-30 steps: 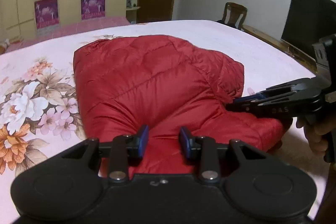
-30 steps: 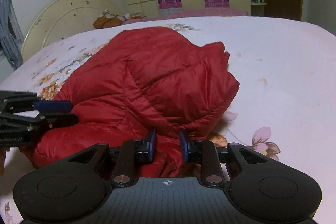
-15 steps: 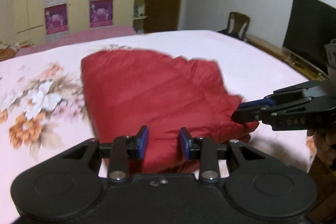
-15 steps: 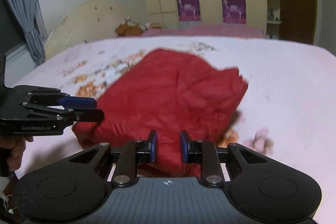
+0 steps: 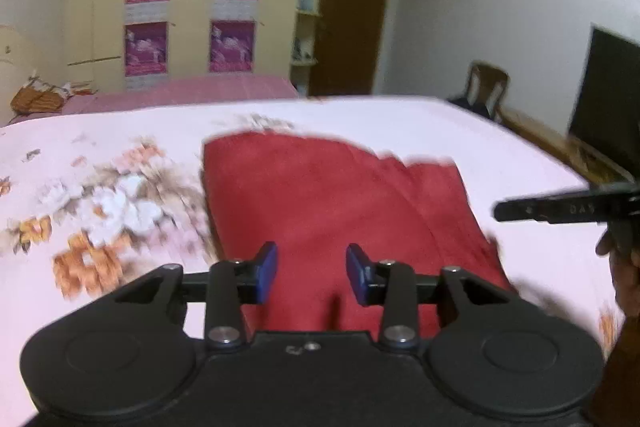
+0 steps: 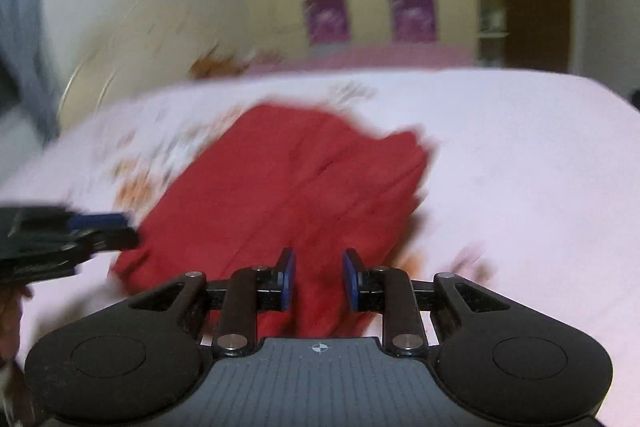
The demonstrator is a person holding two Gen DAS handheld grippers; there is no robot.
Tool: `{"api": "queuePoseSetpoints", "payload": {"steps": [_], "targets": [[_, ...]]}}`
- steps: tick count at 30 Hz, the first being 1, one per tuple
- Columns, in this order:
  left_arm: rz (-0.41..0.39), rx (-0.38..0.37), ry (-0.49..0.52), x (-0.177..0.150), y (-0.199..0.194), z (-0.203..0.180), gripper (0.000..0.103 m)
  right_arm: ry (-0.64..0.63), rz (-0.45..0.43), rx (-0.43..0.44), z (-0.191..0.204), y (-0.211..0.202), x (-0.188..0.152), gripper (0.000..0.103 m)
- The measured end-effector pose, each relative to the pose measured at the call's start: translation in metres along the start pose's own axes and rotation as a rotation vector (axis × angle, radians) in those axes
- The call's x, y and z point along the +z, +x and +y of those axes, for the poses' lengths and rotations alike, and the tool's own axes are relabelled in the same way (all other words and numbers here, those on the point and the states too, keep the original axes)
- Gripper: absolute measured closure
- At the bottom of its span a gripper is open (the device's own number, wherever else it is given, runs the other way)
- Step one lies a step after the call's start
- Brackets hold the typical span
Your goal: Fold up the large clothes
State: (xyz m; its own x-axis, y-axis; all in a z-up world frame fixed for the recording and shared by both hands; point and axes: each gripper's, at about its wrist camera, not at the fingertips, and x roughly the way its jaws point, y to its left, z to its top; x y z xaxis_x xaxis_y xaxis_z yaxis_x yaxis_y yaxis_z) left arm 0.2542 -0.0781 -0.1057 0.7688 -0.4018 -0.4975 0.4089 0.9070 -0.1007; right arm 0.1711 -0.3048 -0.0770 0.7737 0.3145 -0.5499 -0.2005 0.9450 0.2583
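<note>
A red puffer jacket (image 5: 328,203) lies folded into a compact block on the pink floral bed sheet (image 5: 400,119). My left gripper (image 5: 312,273) hovers over the jacket's near edge. Its jaws are opening, and nothing is pinched between the blue pads (image 5: 266,271). In the right wrist view the jacket (image 6: 288,187) spreads out ahead of my right gripper (image 6: 319,279), whose pads stand apart with no cloth pressed between them. Each gripper also shows from the side in the other's view: the right gripper (image 5: 504,211) beside the jacket's right edge, the left gripper (image 6: 128,231) at its left corner. Both views are blurred.
A cream wardrobe with purple posters (image 5: 232,11) and a brown door (image 5: 352,15) stand beyond the bed. A wooden chair (image 5: 488,83) and a black screen (image 5: 608,95) are to the right. A rounded headboard (image 6: 120,67) and an orange-brown bundle (image 5: 36,99) are to the left.
Both grippers have drawn back and risen from the jacket's near edge, so the jacket looks smaller and farther off. The left jaws stand a little wider.
</note>
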Motion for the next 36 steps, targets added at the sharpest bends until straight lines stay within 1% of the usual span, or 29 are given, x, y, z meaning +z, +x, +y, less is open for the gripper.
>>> {"api": "queuePoseSetpoints", "payload": {"steps": [2, 3, 4, 6, 7, 8, 9, 10, 12, 15, 17, 19, 25, 28, 29, 30, 31, 32, 33, 34, 35, 36], "targets": [[-0.009, 0.017, -0.009, 0.014, 0.016, 0.008, 0.064, 0.054, -0.020, -0.018, -0.020, 0.012, 0.016, 0.078], [-0.009, 0.018, -0.013, 0.020, 0.025, 0.010, 0.064, 0.062, -0.028, -0.024, -0.025, 0.020, 0.023, 0.079], [-0.001, 0.019, -0.027, 0.025, 0.036, 0.012, 0.066, 0.049, -0.036, -0.033, -0.027, 0.027, 0.029, 0.079], [0.016, 0.021, -0.053, 0.034, 0.055, 0.012, 0.066, 0.008, -0.051, -0.035, -0.026, 0.043, 0.038, 0.079], [0.028, 0.038, -0.048, 0.037, 0.063, 0.009, 0.067, -0.007, -0.041, -0.032, -0.025, 0.053, 0.040, 0.079], [0.042, 0.052, -0.039, 0.038, 0.070, 0.007, 0.067, -0.022, -0.022, -0.033, -0.025, 0.063, 0.041, 0.095], [0.056, 0.055, -0.030, 0.039, 0.076, 0.005, 0.067, -0.034, 0.001, -0.041, -0.027, 0.073, 0.041, 0.103], [0.072, 0.060, -0.019, 0.036, 0.080, 0.003, 0.067, -0.036, 0.011, -0.049, -0.029, 0.079, 0.040, 0.103], [0.097, 0.076, 0.002, 0.029, 0.083, 0.002, 0.065, -0.037, 0.017, -0.036, -0.033, 0.086, 0.037, 0.103], [0.112, 0.096, -0.007, 0.022, 0.088, 0.006, 0.065, -0.050, 0.024, -0.018, -0.037, 0.098, 0.033, 0.103], [0.119, 0.119, 0.000, 0.021, 0.090, 0.006, 0.065, -0.054, 0.055, -0.023, -0.038, 0.106, 0.026, 0.103], [0.133, 0.126, 0.003, 0.020, 0.093, 0.006, 0.065, -0.048, 0.096, -0.025, -0.042, 0.119, 0.018, 0.103], [0.165, 0.153, 0.008, 0.020, 0.099, 0.004, 0.065, 0.009, 0.085, -0.012, -0.055, 0.135, 0.007, 0.103], [0.181, 0.163, 0.007, 0.024, 0.100, 0.002, 0.065, 0.046, 0.089, -0.005, -0.064, 0.134, 0.008, 0.103], [0.178, 0.162, -0.005, 0.028, 0.097, 0.003, 0.063, 0.068, 0.099, 0.001, -0.069, 0.132, 0.011, 0.103], [0.160, 0.162, -0.016, 0.032, 0.090, 0.004, 0.057, 0.105, 0.104, 0.003, -0.075, 0.125, 0.017, 0.102], [0.128, 0.160, -0.020, 0.034, 0.079, 0.005, 0.037, 0.154, 0.092, 0.006, -0.080, 0.112, 0.023, 0.102], [0.105, 0.161, -0.026, 0.034, 0.071, 0.007, 0.022, 0.203, 0.072, 0.019, -0.088, 0.101, 0.025, 0.096], [0.097, 0.157, -0.040, 0.033, 0.066, 0.011, 0.024, 0.248, 0.066, 0.035, -0.097, 0.090, 0.025, 0.056], [0.107, 0.139, -0.069, 0.031, 0.063, 0.017, 0.036, 0.292, 0.064, 0.050, -0.104, 0.082, 0.023, 0.040], [0.124, 0.117, -0.106, 0.028, 0.062, 0.023, 0.043, 0.327, 0.067, 0.083, -0.109, 0.076, 0.020, 0.036], [0.135, 0.100, -0.138, 0.024, 0.062, 0.028, 0.046, 0.352, 0.093, 0.102, -0.110, 0.075, 0.018, 0.036]]}}
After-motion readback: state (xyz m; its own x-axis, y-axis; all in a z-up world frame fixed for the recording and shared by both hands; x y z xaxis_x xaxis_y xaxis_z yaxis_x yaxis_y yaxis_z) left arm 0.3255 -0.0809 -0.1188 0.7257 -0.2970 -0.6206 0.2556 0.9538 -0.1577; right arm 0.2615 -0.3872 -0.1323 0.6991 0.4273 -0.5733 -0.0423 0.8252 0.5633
